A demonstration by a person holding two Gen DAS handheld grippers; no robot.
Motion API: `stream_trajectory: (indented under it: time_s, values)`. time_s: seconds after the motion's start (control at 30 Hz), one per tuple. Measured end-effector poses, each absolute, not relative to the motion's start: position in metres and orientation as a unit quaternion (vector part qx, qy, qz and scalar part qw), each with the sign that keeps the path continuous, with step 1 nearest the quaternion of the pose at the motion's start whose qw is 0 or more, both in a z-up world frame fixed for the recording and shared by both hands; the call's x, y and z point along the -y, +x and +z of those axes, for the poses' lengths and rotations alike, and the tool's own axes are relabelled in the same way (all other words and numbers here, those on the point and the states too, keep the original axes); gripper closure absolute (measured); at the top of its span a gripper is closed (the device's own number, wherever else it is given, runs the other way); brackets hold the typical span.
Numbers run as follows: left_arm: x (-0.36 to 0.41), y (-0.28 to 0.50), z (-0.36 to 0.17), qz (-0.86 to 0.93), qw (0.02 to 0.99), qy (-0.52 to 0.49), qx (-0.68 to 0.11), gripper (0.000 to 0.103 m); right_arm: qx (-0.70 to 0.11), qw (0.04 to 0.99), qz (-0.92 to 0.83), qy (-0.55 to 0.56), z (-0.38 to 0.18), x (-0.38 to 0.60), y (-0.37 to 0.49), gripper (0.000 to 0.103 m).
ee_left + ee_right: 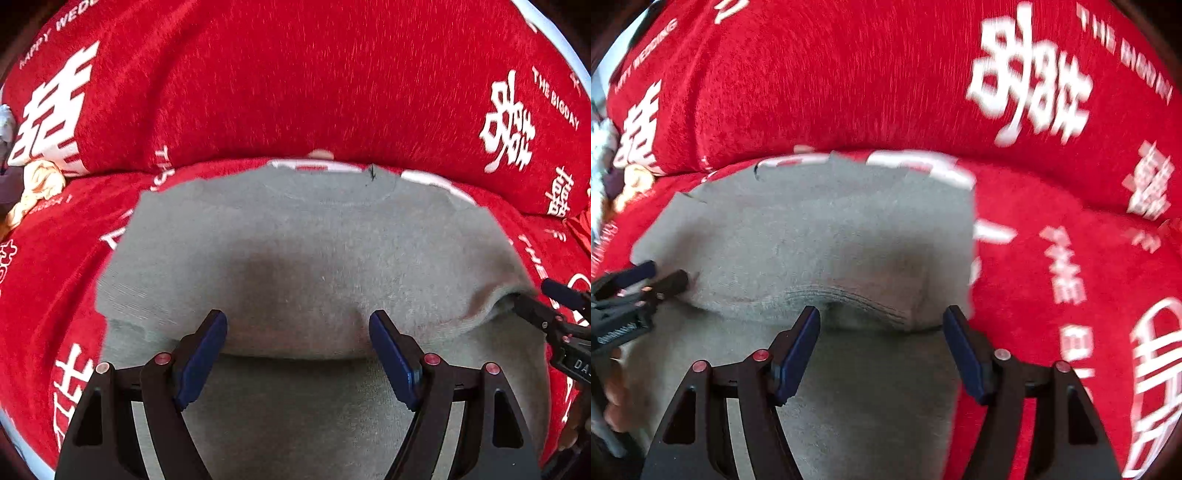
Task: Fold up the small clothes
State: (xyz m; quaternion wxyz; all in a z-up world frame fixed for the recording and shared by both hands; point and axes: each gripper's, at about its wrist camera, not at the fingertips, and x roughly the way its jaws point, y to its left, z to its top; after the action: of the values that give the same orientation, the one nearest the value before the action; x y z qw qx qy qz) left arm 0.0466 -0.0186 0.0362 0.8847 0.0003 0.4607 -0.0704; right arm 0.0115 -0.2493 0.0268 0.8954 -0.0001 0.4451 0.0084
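We hold both grippers, left (297,332) and right (881,326), wide open over the grey sweater (295,240); red cover (295,74) around, crumpled yellow cloth (37,188) aside.

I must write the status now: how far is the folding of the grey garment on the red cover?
Done: the grey garment lies on the red cover, its lower part already folded up, edge at. In hand: nothing; the left gripper and right gripper stand open over that fold. Left: probably further folds; crumpled clothes wait at the side.

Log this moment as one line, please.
grey sweater folded on red cover | left gripper open above fold | right gripper open above fold
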Motion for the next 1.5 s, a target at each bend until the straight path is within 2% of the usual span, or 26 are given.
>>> stream_trajectory:
  time_s: [0.2, 0.43, 0.6, 0.7, 0.83, 0.93, 1.03, 1.13, 1.23, 1.5]
  values:
    - [0.017, 0.062, 0.040, -0.054, 0.881, -0.004, -0.470, 0.023, -0.418, 0.907, 0.046, 0.018, 0.054, 0.213, 0.025, 0.028]
    - [0.011, 0.058, 0.024, -0.050, 0.872, 0.028, -0.486, 0.023, -0.490, 0.871, 0.021, 0.022, 0.008, 0.210, 0.042, 0.029]
    - [0.001, 0.038, 0.033, -0.053, 0.884, 0.025, -0.463, 0.023, -0.470, 0.883, -0.011, 0.005, 0.017, 0.222, 0.008, 0.028]
    - [-0.004, 0.034, 0.035, -0.055, 0.884, 0.023, -0.464, 0.023, -0.451, 0.892, 0.004, 0.026, 0.029, 0.219, -0.004, 0.023]
    - [-0.009, 0.030, 0.026, -0.056, 0.876, 0.023, -0.478, 0.023, -0.478, 0.877, 0.032, 0.048, 0.015, 0.196, 0.000, 0.023]
    - [-0.014, 0.019, 0.016, -0.056, 0.871, 0.024, -0.487, 0.023, -0.501, 0.865, 0.004, 0.018, -0.004, 0.181, -0.001, 0.023]
    - [-0.020, 0.000, 0.013, -0.061, 0.877, 0.026, -0.476, 0.023, -0.466, 0.884, -0.020, -0.013, -0.007, 0.167, -0.019, 0.022]
    - [-0.026, -0.023, 0.013, -0.075, 0.877, 0.028, -0.473, 0.022, -0.436, 0.899, -0.027, 0.010, -0.013, 0.169, -0.045, 0.022]
    - [-0.031, -0.044, 0.013, -0.082, 0.873, 0.029, -0.479, 0.002, -0.426, 0.905, -0.009, 0.002, -0.015, 0.171, -0.069, 0.022]
    - [-0.046, -0.113, 0.003, -0.087, 0.880, 0.041, -0.464, 0.001, -0.413, 0.909, 0.044, -0.043, -0.024, 0.177, -0.140, 0.018]
